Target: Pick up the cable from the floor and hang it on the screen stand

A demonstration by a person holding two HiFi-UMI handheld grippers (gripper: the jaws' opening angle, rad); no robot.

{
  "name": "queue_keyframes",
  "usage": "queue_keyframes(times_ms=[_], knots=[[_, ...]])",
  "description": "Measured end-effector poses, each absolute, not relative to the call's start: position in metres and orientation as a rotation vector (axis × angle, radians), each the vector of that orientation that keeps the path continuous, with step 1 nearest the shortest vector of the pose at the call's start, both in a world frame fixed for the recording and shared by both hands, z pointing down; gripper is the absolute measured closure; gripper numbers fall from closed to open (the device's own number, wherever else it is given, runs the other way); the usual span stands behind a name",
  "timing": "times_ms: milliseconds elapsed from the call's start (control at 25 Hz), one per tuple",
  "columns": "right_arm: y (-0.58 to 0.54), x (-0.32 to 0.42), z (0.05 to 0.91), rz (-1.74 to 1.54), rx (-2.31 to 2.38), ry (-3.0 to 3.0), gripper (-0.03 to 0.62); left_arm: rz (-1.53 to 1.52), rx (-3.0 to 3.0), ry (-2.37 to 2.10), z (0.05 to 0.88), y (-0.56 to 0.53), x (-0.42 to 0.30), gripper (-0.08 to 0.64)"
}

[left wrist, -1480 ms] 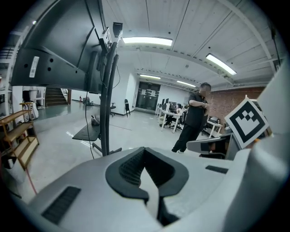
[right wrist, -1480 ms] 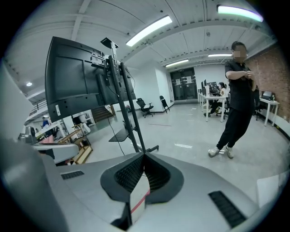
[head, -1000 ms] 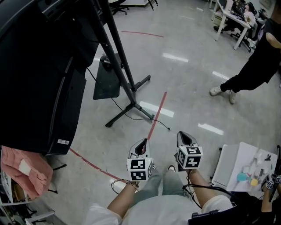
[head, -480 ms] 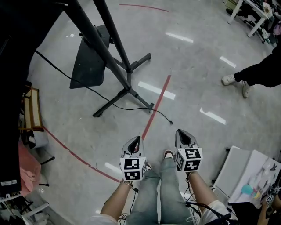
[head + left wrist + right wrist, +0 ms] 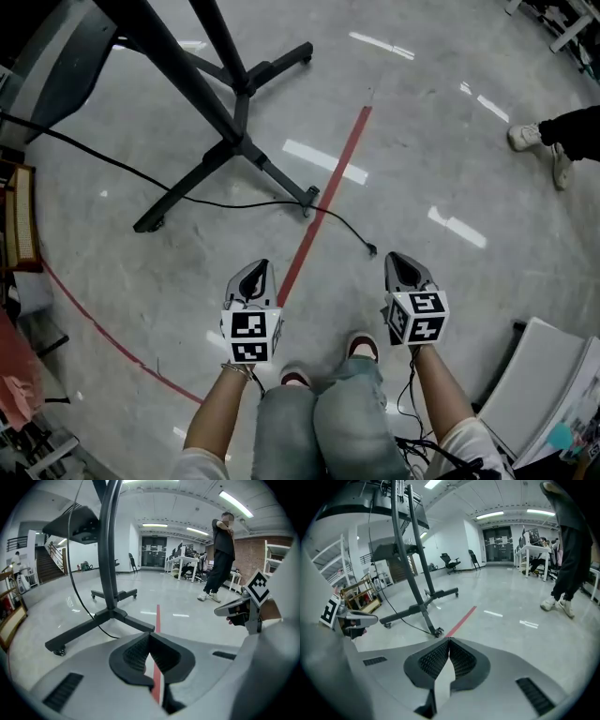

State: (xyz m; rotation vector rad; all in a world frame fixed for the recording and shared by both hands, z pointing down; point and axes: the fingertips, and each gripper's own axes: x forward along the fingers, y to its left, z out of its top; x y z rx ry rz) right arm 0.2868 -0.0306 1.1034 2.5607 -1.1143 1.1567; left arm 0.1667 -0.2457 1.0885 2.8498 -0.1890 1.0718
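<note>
Straight ahead the floor [image 5: 422, 178] is open up to the cable [image 5: 372, 249]. At the front left the stand legs [image 5: 202, 176] spread low across the way. A person's shoes [image 5: 527, 139] stand at the far right; a white box [image 5: 530, 375] lies close on the right.

person: faded blue-grey jeans [image 5: 319, 422], white short sleeves [image 5: 199, 463], light shoes [image 5: 360, 345] with dark openings. left gripper [image 5: 255, 274] and right gripper [image 5: 405, 264]: pale grey moulded shells, black ribbed pads [image 5: 135, 654], slotted vents. each carries a white cube [image 5: 249, 336] printed with black square markers. thin black lead [image 5: 409, 398] runs along the right forearm.
</note>
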Motion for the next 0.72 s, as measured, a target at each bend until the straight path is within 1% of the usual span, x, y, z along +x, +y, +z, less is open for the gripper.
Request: queue_keyframes(times_ms=[160,280,360,440,720], knots=[[-0.023,0.301,1.209,1.205,2.498,-1.114,0.572,1.064,2.876,-0.132,1.169,-0.253,0.196,0.557],[-0.022,0.302,1.261,1.223,2.454,-1.146,0.570,1.048,2.895,-0.104,1.208,-0.254,0.214,0.557],[-0.021,0.300,1.286,1.239,2.416,-1.166,0.562,1.045,2.896,-0.096,1.228,-0.252,0.221,0.556],[-0.022,0.299,1.307,1.252,2.375,-1.186,0.493,1.058,2.902,-0.090,1.244,-0.251,0.225,0.557],[-0.023,0.303,1.347,1.294,2.263,-1.186,0.461,1.094,2.882,-0.083,1.272,-0.245,0.228,0.556]])
